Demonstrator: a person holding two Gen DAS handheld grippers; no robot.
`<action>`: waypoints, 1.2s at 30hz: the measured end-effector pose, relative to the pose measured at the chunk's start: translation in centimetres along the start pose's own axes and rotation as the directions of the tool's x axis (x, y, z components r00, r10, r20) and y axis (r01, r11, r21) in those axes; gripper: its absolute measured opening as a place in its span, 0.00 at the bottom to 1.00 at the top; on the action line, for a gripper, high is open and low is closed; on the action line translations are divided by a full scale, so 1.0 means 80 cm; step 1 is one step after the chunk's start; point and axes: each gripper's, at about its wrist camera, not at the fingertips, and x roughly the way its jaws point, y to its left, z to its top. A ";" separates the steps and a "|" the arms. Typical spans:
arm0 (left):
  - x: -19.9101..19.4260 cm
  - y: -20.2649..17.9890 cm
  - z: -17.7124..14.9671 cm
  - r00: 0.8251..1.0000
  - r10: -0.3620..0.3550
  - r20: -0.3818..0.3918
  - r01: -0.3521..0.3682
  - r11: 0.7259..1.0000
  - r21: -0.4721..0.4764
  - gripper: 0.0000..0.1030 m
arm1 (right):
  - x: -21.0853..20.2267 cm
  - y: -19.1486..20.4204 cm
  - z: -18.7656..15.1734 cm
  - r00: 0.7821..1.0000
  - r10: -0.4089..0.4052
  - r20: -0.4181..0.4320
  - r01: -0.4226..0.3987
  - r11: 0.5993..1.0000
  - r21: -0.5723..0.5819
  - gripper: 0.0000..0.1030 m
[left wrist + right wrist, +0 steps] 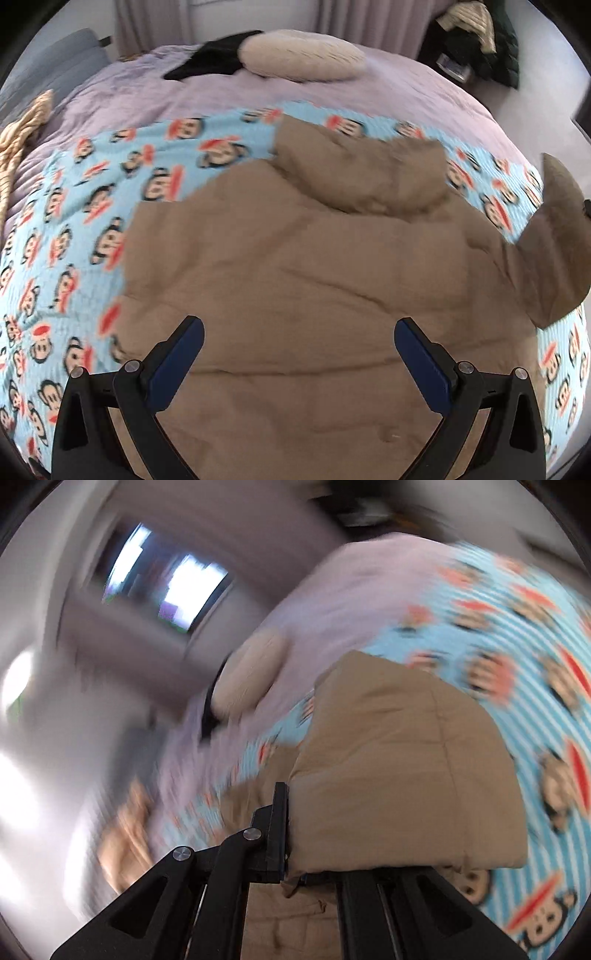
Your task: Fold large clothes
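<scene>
A tan padded jacket (314,280) lies spread on a light-blue monkey-print blanket (66,229), its hood (362,166) toward the far side. My left gripper (299,343) is open and empty, hovering over the jacket's lower part. One sleeve (557,243) is lifted at the right edge. In the right wrist view my right gripper (291,834) is shut on that tan sleeve (402,768), which drapes over and hides the right finger. That view is motion-blurred.
The blanket (517,635) covers a lilac bedspread (184,92). A cream round pillow (303,55) and a black garment (210,62) lie at the far side. Dark clothes (480,40) pile at the far right. A rope-like cream item (22,133) lies left.
</scene>
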 end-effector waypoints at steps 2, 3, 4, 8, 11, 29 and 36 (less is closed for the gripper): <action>0.001 0.025 0.001 1.000 0.013 0.009 -0.012 0.999 -0.029 1.00 | 0.043 0.060 -0.030 0.996 -0.066 -0.067 0.055 0.985 -0.163 0.05; 0.002 0.038 0.001 1.000 0.018 0.011 -0.018 0.999 -0.045 1.00 | 0.067 0.084 -0.051 0.990 -0.106 -0.098 0.081 0.970 -0.231 0.05; 0.003 0.046 0.001 1.000 0.022 0.012 -0.021 0.998 -0.053 1.00 | 0.087 0.099 -0.075 0.982 -0.142 -0.126 0.103 0.956 -0.275 0.05; 0.015 0.075 -0.005 1.000 0.029 0.002 -0.028 0.998 -0.060 1.00 | 0.175 0.113 -0.151 0.934 -0.282 -0.221 0.186 0.909 -0.372 0.05; 0.026 0.084 -0.011 1.000 0.022 -0.011 -0.022 0.998 -0.058 1.00 | 0.207 0.086 -0.184 0.900 -0.348 -0.263 0.239 0.898 -0.369 0.05; 0.031 0.106 0.003 0.996 -0.085 -0.007 0.084 0.993 -0.088 1.00 | 0.126 -0.009 -0.124 0.964 -0.198 -0.176 0.232 0.952 0.199 0.06; 0.003 0.159 0.014 0.980 -0.183 0.083 0.198 0.949 -0.246 1.00 | 0.180 0.152 -0.159 0.955 -0.186 -0.229 0.107 0.942 -0.319 0.06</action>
